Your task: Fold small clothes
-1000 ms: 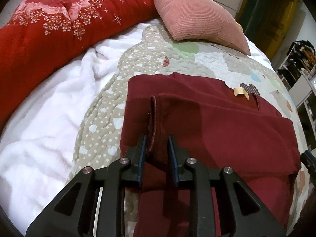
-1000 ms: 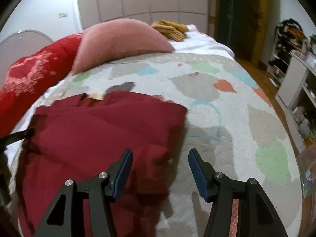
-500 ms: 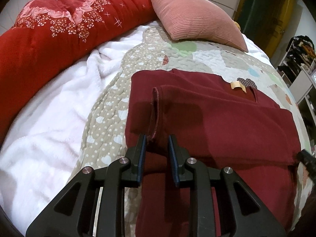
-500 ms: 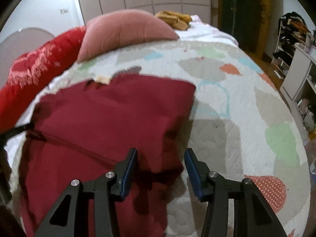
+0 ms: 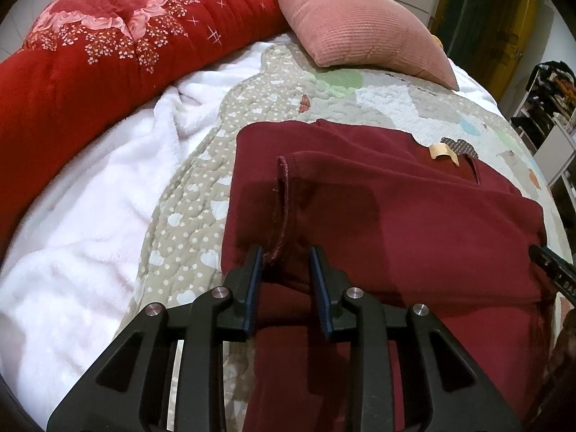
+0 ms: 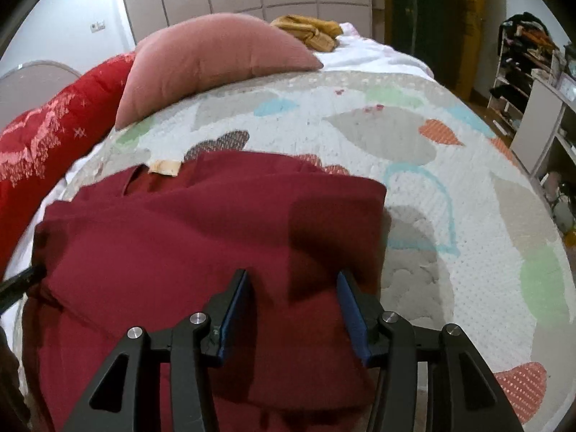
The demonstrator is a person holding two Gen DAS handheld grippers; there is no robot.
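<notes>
While opening, left hand-held gripper (image 5: 284, 264) astride garment (image 5: 396, 223) hem.

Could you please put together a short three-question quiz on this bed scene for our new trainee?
1. True or false: the maroon garment hangs from a hanger.
2. Which item lies nearest the garment's tan label? A) pink cushion B) white fleece blanket C) red floral quilt
3. Fill in: the garment's stitched hem runs toward the ___ gripper.

Key
1. False; it lies on the patterned bedspread.
2. A.
3. Left; its jaws are opening with the fabric between them, while the right gripper stands over the garment's other side.
</notes>
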